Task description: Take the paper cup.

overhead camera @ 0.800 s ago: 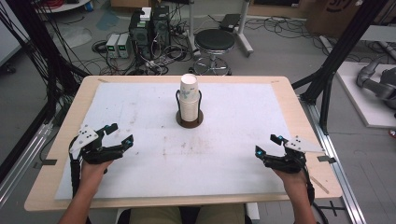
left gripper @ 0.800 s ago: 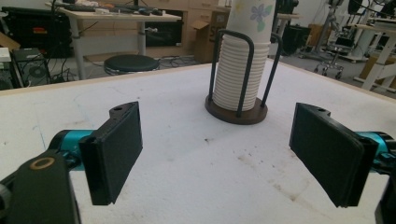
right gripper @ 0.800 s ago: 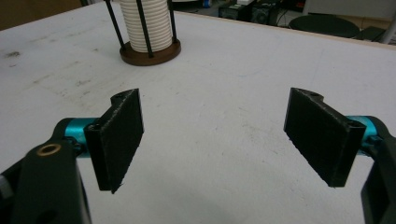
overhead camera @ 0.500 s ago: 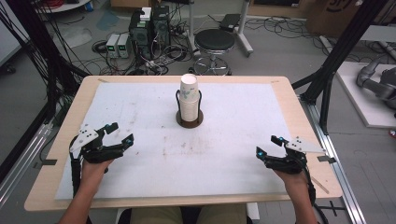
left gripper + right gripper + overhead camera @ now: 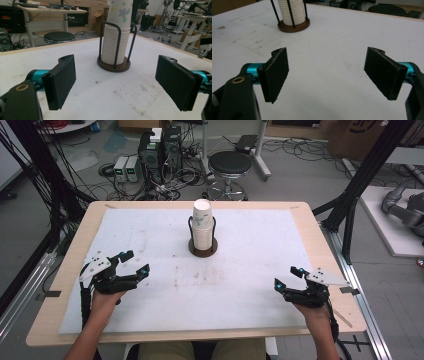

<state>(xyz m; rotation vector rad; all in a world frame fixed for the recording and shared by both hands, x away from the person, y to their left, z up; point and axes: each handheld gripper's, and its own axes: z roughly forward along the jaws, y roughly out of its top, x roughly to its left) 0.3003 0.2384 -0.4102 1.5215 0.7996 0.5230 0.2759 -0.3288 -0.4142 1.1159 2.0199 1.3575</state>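
A lab floor with cables, computer boxes [image 5: 155,152] and a stool [image 5: 229,166] lies behind a wooden table [image 5: 75,251] covered by a stained white mat [image 5: 240,285].

Left gripper [image 5: 134,265]: positioned at 8 o'clock on the mat, jaws spread wide, nothing between them, no contact with any object. In the left gripper view the jaws frame the cup stack [image 5: 117,32], which stands well apart ahead.

Cup stack [image 5: 202,226]: upright in a black wire holder [image 5: 203,247] on a round dark base, at 12 o'clock of mat centre. Its top is cut off in both gripper views.

Right gripper [image 5: 289,277]: positioned at 4 o'clock, jaws likewise released and wide, empty. In the right gripper view the holder [image 5: 293,25] sits at 11 o'clock, far off.
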